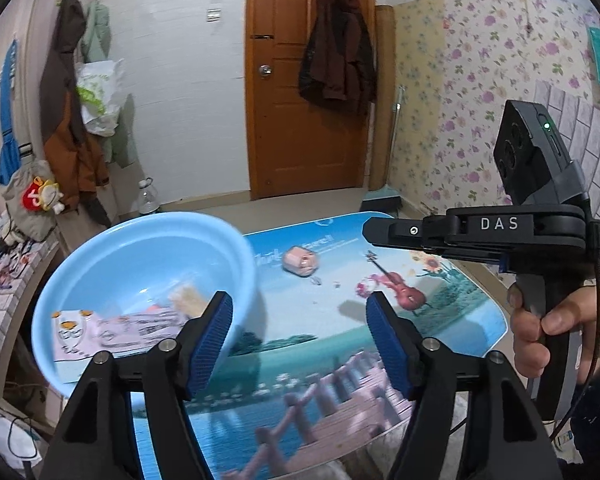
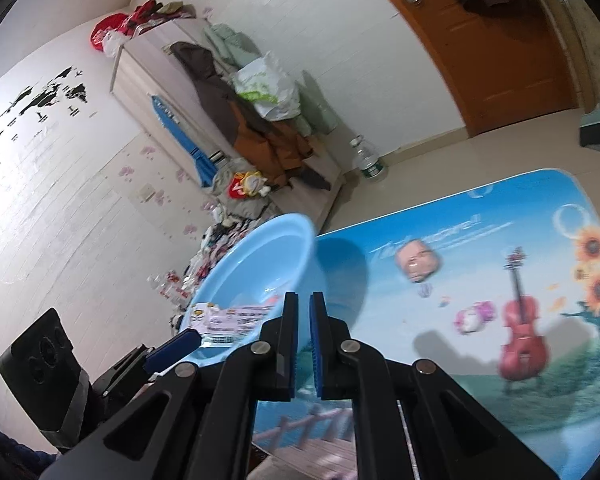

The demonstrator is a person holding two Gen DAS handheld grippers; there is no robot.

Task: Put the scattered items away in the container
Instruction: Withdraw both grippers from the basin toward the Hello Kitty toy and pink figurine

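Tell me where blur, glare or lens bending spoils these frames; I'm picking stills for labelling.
Left wrist view: the blue basin and the packet inside it smear with motion; the door stays sharp, its frame bowed by the fisheye. Right wrist view: the violin print and pink toy blur; glare washes out the left wall.

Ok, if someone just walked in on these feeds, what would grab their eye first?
The light blue basin at the table's left edge, tipped up, with a pink packet already inside. Next, the picture-printed table, where a small pink item still lies loose near the middle. In front, the left gripper is open beside the basin, and the right gripper is shut with nothing between its fingers.
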